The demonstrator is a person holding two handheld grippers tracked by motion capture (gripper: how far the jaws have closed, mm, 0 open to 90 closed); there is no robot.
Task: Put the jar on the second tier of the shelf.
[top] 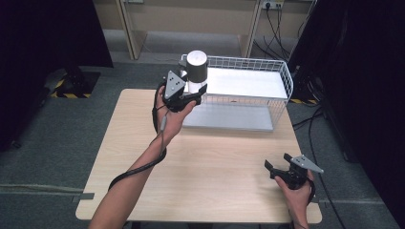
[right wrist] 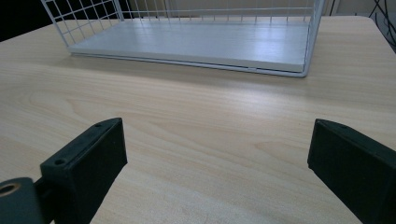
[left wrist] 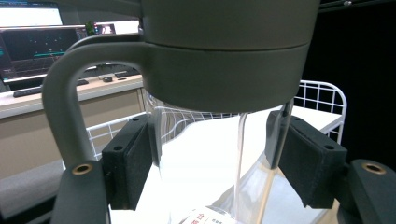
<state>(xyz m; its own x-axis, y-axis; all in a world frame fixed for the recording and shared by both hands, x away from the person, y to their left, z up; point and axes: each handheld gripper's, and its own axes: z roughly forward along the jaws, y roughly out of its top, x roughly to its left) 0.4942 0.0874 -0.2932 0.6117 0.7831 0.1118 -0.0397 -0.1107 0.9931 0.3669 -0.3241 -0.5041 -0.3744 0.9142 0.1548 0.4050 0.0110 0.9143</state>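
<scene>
Room: grey floor is showing around the table (top: 205,191); black drapes are hanging at both sides of the high view, and cables are trailing at upper right.
Table: pale wood is filling the middle of the high view, with bare boards running across its lower half.
Basket: white wire basket (top: 286,78) is sitting at the upper centre of the high view, on the far part of the table; its floor is lying bare.
Jug: clear jug (top: 196,76) with a grey lid and a grey loop handle (left wrist: 58,116) is being held up just left of the basket's left end, at upper centre of the high view.
Left gripper: left gripper (top: 191,95) is clamping the jug's clear wall just under the lid, one pad (left wrist: 133,161) pressing on each side.
Right gripper: right gripper (top: 277,167) is hovering low over the table at lower right of the high view, jaws standing wide apart with nothing between them.
Handling: jug is looking stiff, smooth and likely slippery at the clear wall; it seems empty and so probably light, though top-heavy under that lid. It could crack if dropped.
Hold: gripping right under the lid's rim is looking sound, since the rim should be stopping any slide; the handle is offering a second place.
</scene>
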